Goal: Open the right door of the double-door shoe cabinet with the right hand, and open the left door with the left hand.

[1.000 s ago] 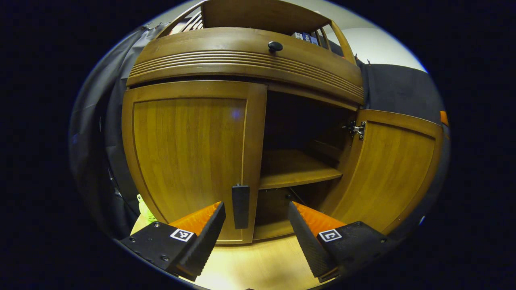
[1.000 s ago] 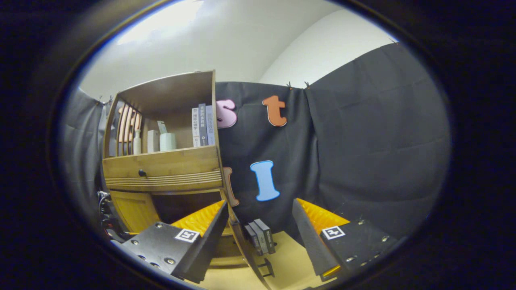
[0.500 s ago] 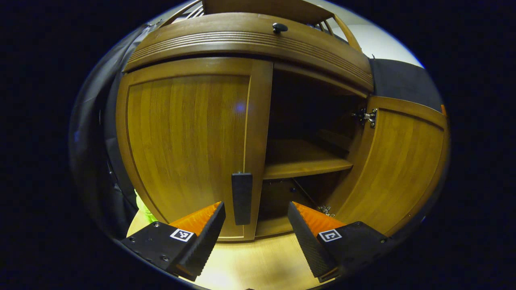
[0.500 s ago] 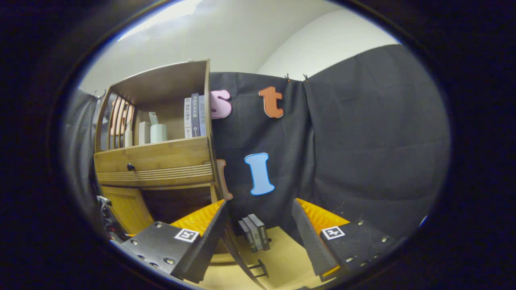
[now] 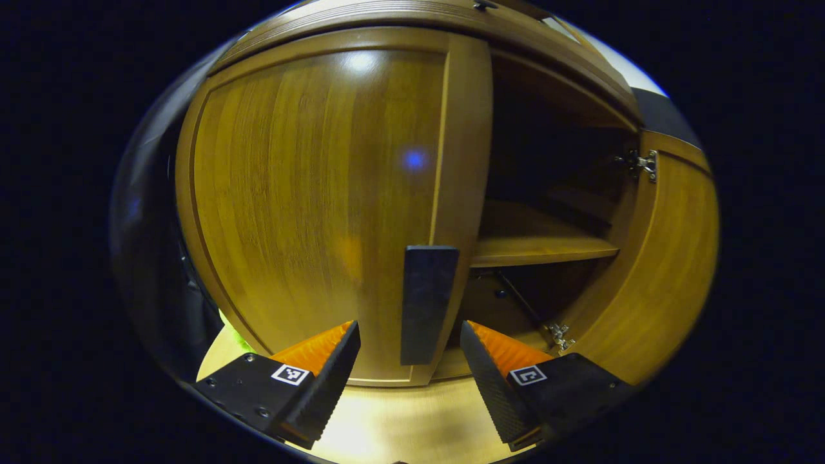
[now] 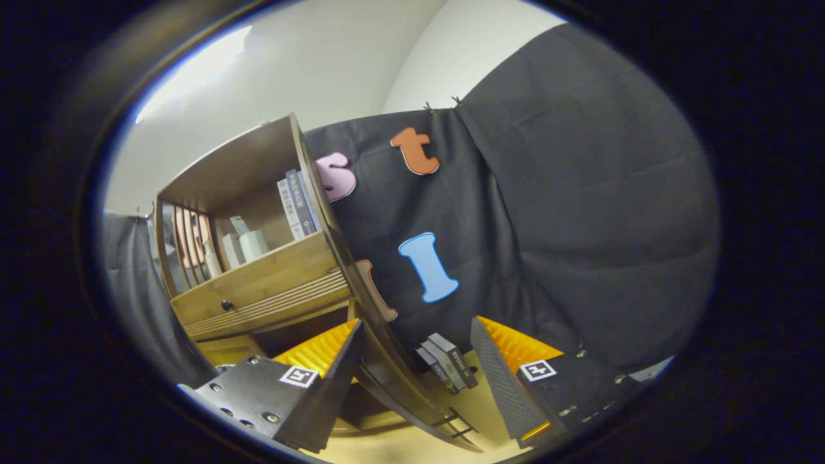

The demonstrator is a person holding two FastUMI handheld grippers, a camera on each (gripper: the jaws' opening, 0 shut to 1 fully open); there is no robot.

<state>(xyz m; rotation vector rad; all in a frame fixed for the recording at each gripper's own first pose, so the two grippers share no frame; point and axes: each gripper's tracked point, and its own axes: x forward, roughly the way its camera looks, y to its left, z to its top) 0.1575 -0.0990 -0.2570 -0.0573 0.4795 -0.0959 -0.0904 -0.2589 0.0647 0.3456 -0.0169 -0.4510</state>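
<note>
In the left gripper view the wooden shoe cabinet stands close. Its left door (image 5: 309, 193) is closed and bears a dark upright handle (image 5: 424, 303) on its inner edge. My left gripper (image 5: 410, 361) is open, with its fingers flanking the lower end of that handle, apart from it. The right door (image 5: 657, 258) stands swung wide, baring a dark interior with a shelf (image 5: 535, 241). In the right gripper view my right gripper (image 6: 416, 361) is open and holds nothing. The open right door's edge (image 6: 399, 386) runs up between its fingers, with a handle (image 6: 461, 422) near the bottom.
A drawer with a round knob (image 6: 226, 304) sits above the doors, and an open shelf with books (image 6: 296, 203) and small containers tops the cabinet. More books (image 6: 448, 364) stand on the wooden floor by the black cloth wall. Something yellow-green (image 5: 229, 328) lies left of the cabinet.
My left gripper has moved in toward the left door, so the handle now looms large between its fingers. The right gripper has tilted and drawn back from the open right door.
</note>
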